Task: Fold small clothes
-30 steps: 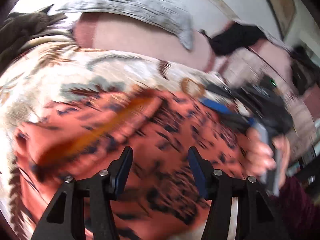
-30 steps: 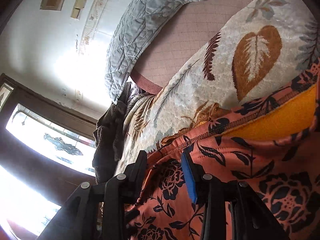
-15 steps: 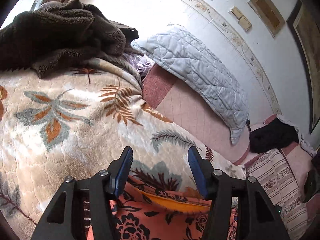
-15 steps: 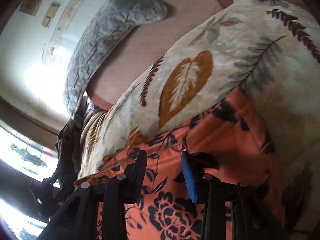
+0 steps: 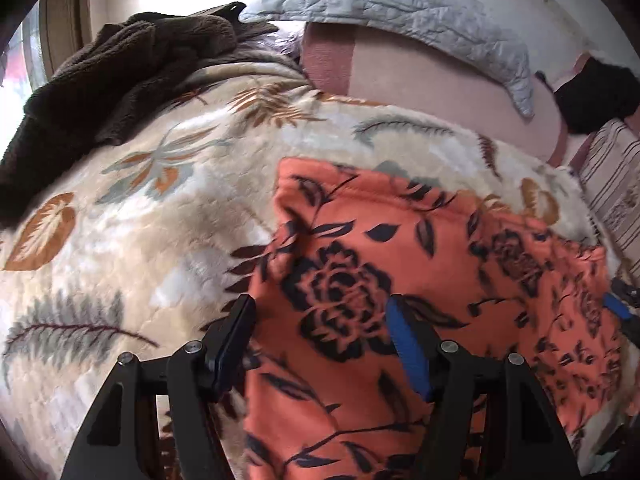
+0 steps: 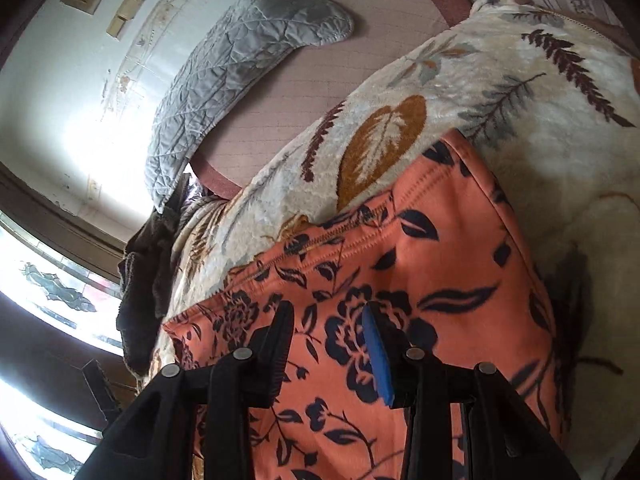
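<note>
An orange garment with a dark floral print lies folded flat on a cream leaf-patterned blanket. It also shows in the right wrist view, with a stitched hem along its far edge. My left gripper is open and empty, hovering over the garment's left part. My right gripper is open and empty, over the garment's middle. Part of the right gripper shows at the right edge of the left wrist view.
A dark brown fleece heap lies at the blanket's far left. A grey quilted pillow rests against the wall on a pink sheet. A black cloth and striped fabric lie at right. A window is at left.
The yellow inner side of the garment showed a second ago; now the garment lies flat with only the printed side up. Both grippers have shifted over it and remain open.
</note>
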